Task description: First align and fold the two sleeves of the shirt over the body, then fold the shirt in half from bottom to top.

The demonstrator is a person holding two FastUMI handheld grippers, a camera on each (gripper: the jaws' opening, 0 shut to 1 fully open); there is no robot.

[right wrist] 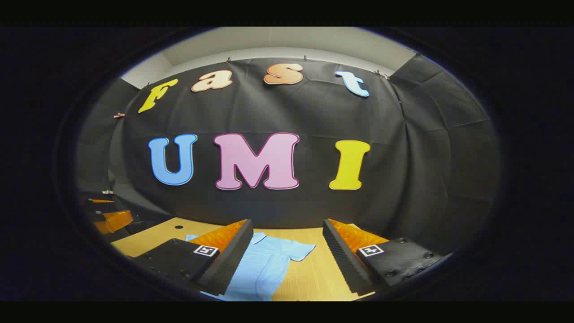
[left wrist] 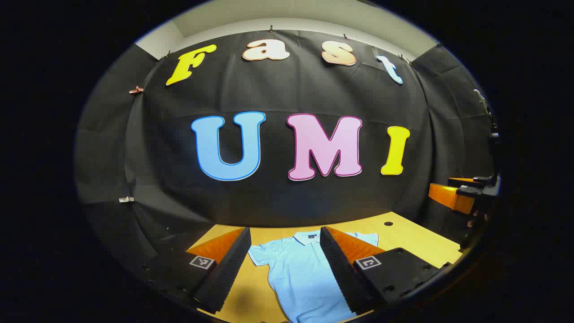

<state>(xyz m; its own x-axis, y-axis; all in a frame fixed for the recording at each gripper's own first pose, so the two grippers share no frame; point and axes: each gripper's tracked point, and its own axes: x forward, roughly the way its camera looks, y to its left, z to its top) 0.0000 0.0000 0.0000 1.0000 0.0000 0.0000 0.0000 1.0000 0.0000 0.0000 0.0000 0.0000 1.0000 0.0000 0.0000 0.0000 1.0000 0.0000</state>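
Biggest thing down there is the wooden table (left wrist: 421, 244), a light wood top that runs out ahead of both grippers and stops at the black cloth wall. There's a small dark round hole (left wrist: 388, 223) in it, ahead and to the right of the left gripper; in the right gripper view the same hole sits ahead and off to the left.

Next up, the light blue polo shirt (left wrist: 298, 278). It's lying flat on the table, collar pointing away toward the wall, body coming back toward the grippers. Both short sleeves are spread out to the sides, so nothing's folded yet. From the left gripper it's pretty much dead ahead and below, showing in the gap between the fingers, with one sleeve poking out past the left finger and the other sleeve's end peeking past the right finger. From the right gripper it's ahead but shifted left: the body passes behind the left finger and one sleeve reaches into the gap.

The left gripper (left wrist: 285, 233) is held up above the table with its fingers spread wide, nothing between them, not touching the shirt. Same deal with the right gripper (right wrist: 287, 224): fingers wide apart, gripping nothing, hovering over the table with bare wood showing in most of the gap.

Smallest bit: at the far right edge of the left gripper view you can catch the other gripper up in the air, well off to the side.
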